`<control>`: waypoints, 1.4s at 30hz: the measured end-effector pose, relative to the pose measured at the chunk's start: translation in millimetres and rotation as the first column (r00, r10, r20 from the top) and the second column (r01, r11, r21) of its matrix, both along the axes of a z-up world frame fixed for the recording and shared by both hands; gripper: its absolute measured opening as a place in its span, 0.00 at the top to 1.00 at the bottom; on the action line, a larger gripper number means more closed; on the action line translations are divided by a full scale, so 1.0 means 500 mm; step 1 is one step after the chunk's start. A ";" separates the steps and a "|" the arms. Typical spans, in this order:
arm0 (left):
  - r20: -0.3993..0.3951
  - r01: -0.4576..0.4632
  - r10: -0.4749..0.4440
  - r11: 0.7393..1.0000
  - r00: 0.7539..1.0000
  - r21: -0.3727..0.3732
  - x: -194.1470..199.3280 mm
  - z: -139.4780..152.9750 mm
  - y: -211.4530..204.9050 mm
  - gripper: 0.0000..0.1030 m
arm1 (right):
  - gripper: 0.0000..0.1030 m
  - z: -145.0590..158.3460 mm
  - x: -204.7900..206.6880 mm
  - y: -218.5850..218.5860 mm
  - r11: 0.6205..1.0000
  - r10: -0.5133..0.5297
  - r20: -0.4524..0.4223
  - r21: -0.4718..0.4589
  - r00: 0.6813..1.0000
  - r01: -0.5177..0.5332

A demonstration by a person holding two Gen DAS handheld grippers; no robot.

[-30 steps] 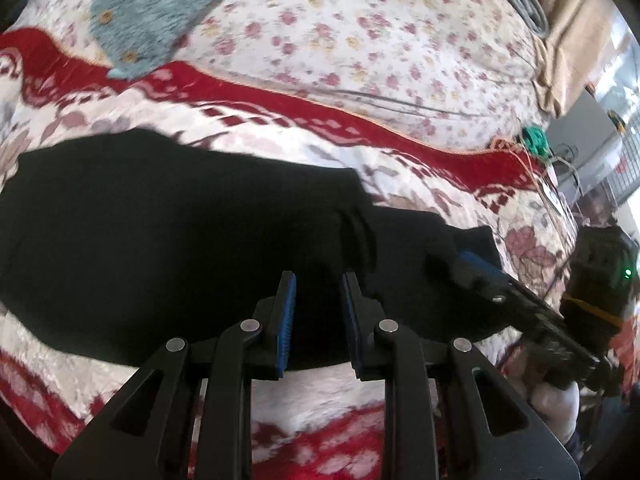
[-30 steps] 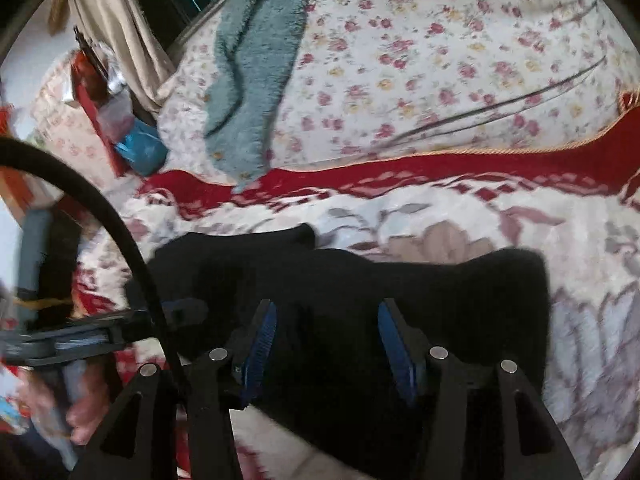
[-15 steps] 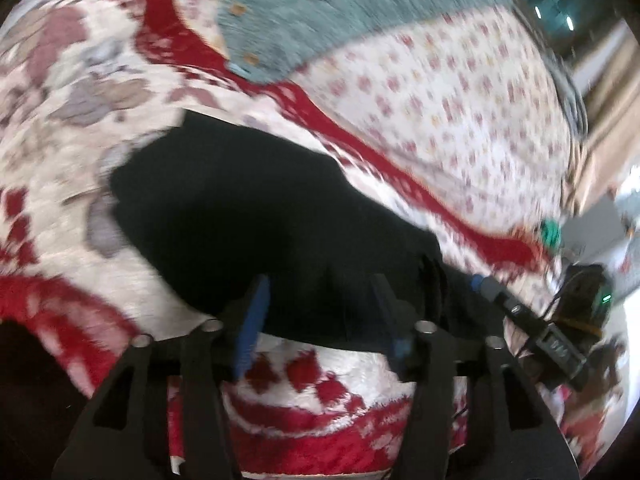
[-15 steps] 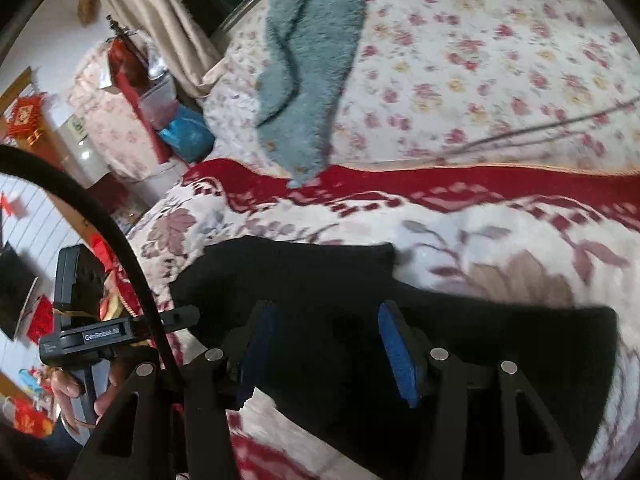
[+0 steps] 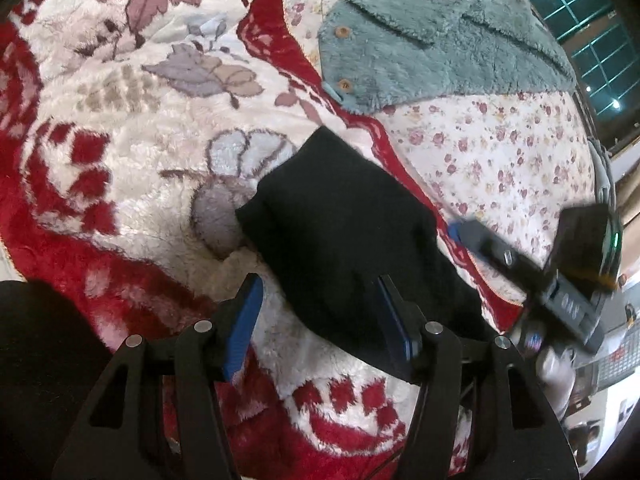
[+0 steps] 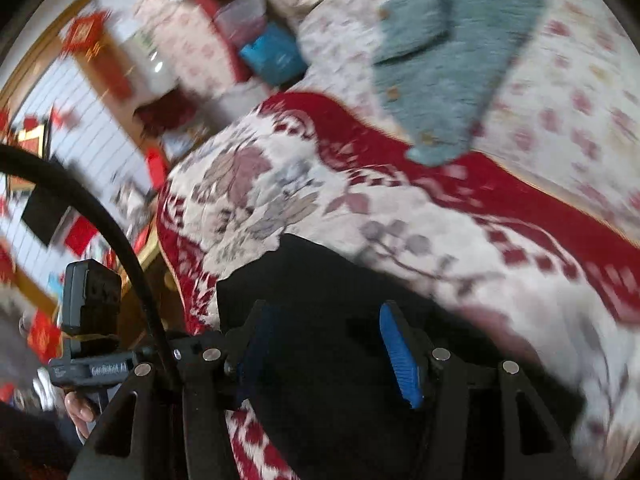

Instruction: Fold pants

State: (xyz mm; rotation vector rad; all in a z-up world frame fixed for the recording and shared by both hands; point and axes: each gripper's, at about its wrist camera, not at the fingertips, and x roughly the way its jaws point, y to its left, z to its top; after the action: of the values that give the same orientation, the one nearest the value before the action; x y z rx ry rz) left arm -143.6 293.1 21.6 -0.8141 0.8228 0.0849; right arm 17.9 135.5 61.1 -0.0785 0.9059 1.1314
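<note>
Nearest the left-wrist lens, the left gripper [image 5: 318,320] is hanging with its blue-padded fingers [image 5: 244,322] spread wide and gripping nothing; the near edge of the black fabric pants [image 5: 344,240] is lying in the gap, untouched by either pad as far as can be told. The right gripper [image 6: 328,352] is likewise gaping wide above the same dark cloth [image 6: 320,300], empty; that view is motion-blurred, so contact cannot be confirmed. The pants are sitting as a compact folded bundle on the red-and-cream floral plush blanket [image 5: 120,140]. Judgement: both tools are standing off because the fold looks essentially finished. Farther back, a teal fuzzy buttoned garment [image 5: 432,52] is lying apart on the small-flowered white quilt [image 5: 500,152], probably set aside from the work.
</note>
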 end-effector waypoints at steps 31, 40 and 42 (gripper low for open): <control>0.305 0.176 -0.232 0.964 0.924 0.200 0.008 0.194 -0.132 0.81 | 0.80 0.113 -0.002 -0.058 0.976 0.001 0.051 0.217 0.999 -0.012; 0.356 0.385 -0.472 0.876 0.806 0.291 0.029 0.278 -0.325 0.81 | 0.80 0.163 -0.043 -0.318 0.912 -0.183 0.012 0.376 0.983 0.165; 0.344 0.426 -0.518 0.850 0.783 0.310 0.034 0.278 -0.372 0.81 | 0.80 0.150 -0.049 -0.372 0.894 -0.219 -0.014 0.397 0.976 0.207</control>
State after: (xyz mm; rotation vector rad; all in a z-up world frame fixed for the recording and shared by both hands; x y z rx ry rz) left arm -126.7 107.0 160.8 -0.3716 0.5746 -0.4369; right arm -6.6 -50.5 136.0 0.3299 0.6246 1.0833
